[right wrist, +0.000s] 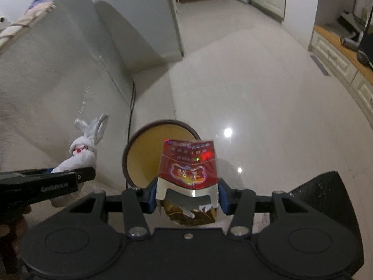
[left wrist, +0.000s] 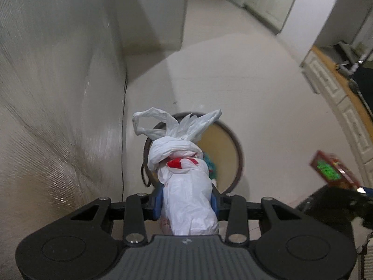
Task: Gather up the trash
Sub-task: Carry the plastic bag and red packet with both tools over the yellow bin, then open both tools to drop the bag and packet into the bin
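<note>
Both angled down over the open bin (right wrist: 139, 154): left hand-held gripper (left wrist: 186, 201) grasps a knotted white bag (left wrist: 184, 182), right hand-held gripper (right wrist: 187, 192) grasps a red packet (right wrist: 188, 163); bare floor (right wrist: 268, 107) lies beyond.

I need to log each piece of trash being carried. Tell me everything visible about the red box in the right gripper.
The red box is a small glossy carton, like a cigarette pack, with holographic gold and pink print. Its near end is torn open, showing a silver edge and crumpled gold foil. It points away from the camera, clamped at its torn end between the blue pads of the right gripper, above the round bin on the floor.
</note>
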`<state>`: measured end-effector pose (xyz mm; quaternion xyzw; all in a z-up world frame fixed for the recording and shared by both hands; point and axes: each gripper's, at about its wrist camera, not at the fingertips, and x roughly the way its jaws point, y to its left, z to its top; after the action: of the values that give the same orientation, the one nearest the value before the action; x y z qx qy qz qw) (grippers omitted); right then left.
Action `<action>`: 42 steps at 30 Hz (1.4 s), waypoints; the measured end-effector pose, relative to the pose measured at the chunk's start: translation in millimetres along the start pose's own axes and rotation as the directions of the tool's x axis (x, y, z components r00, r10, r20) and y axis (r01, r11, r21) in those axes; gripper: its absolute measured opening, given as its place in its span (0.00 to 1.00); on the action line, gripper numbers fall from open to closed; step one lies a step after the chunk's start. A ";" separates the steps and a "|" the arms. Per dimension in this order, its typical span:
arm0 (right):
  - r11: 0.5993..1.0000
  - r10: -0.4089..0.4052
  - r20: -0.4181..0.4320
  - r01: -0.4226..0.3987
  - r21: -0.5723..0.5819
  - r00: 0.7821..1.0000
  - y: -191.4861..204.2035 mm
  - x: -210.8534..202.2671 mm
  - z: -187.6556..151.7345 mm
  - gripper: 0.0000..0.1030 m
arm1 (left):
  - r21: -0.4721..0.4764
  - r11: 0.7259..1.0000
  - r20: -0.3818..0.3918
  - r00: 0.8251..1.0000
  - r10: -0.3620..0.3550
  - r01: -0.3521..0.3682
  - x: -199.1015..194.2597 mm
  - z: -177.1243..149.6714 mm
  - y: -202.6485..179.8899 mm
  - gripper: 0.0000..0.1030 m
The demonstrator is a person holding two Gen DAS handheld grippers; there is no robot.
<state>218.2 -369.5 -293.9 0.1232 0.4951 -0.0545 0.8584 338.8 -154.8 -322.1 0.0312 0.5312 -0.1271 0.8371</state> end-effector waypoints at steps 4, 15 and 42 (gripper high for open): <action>1.000 0.008 -0.046 -0.008 0.017 0.999 -0.9 30.4 10.4 0.49 | -0.033 0.999 -0.032 0.999 -0.024 0.023 38.6 7.8 9.1 0.39; 0.997 0.057 -0.140 -0.050 0.053 0.988 12.9 115.4 34.6 0.49 | 0.046 0.999 -0.129 0.991 0.023 -0.017 129.0 33.0 5.1 0.39; 0.986 0.124 -0.162 -0.103 0.132 0.979 18.2 210.5 79.3 0.54 | 0.063 0.998 -0.183 0.982 0.040 -0.029 182.5 32.8 16.9 0.59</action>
<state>394.5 -367.1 -434.8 0.2078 0.5541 -0.0252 0.8057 445.5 -177.4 -473.1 0.0772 0.6018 -0.1252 0.7850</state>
